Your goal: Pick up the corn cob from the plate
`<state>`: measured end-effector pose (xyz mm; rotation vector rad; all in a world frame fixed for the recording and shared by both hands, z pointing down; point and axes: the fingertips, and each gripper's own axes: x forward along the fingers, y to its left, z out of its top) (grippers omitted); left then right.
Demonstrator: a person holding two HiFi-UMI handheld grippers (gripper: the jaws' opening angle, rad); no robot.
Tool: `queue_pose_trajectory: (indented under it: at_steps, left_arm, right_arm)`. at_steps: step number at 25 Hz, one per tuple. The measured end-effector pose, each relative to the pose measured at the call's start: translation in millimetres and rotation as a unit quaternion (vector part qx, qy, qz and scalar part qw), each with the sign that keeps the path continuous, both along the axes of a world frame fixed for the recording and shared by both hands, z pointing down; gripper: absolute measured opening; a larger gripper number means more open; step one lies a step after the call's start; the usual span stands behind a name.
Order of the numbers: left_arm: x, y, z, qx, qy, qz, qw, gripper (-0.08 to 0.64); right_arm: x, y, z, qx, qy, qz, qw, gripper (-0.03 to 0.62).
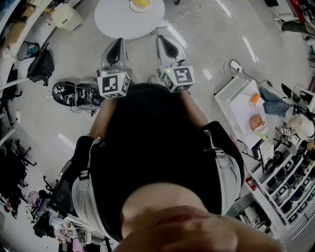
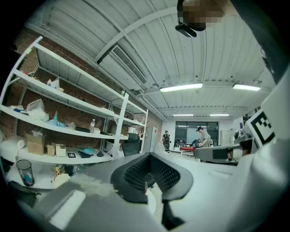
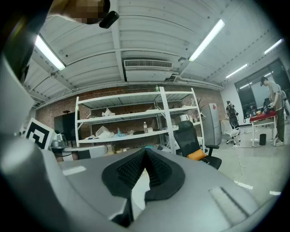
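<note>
At top centre of the head view, cob (image 1: pixel 140 3) sits on plate (image 1: pixel 148 8) on round bench (image 1: pixel 115 20); left tongs (image 1: pixel 118 43) and right tongs (image 1: pixel 164 39) closed, empty, well short of it: approach step, next reach forward and open.

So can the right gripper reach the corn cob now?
Probably not yet: the right gripper is shut and short of the table, and the corn cob lies farther in. Nothing blocks the way.
</note>
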<state>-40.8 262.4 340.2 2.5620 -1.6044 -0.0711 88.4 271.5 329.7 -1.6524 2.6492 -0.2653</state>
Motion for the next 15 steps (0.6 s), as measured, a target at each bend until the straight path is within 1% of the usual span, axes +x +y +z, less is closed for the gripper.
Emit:
queue_pose_trajectory:
  at_steps: [7,12,15]
  left_arm:
    - [3.6,0.0,2.0,0.001,0.0,0.0,1.0,0.006]
    - [3.8,-2.1,1.7,-0.002,0.002,-0.002,1.0,0.006]
    - [3.7,-1.9,2.1,-0.004,0.003,-0.007,1.0,0.006]
  right_arm:
    - [4.7,0.4,2.8,0.002,-0.002,0.003,1.0,0.008]
    - [3.9,-1.1,2.5,0.003,0.005,0.002,1.0,0.008]
    - [6.4,-0.5,0.3,0.003,-0.003,0.003,1.0,0.008]
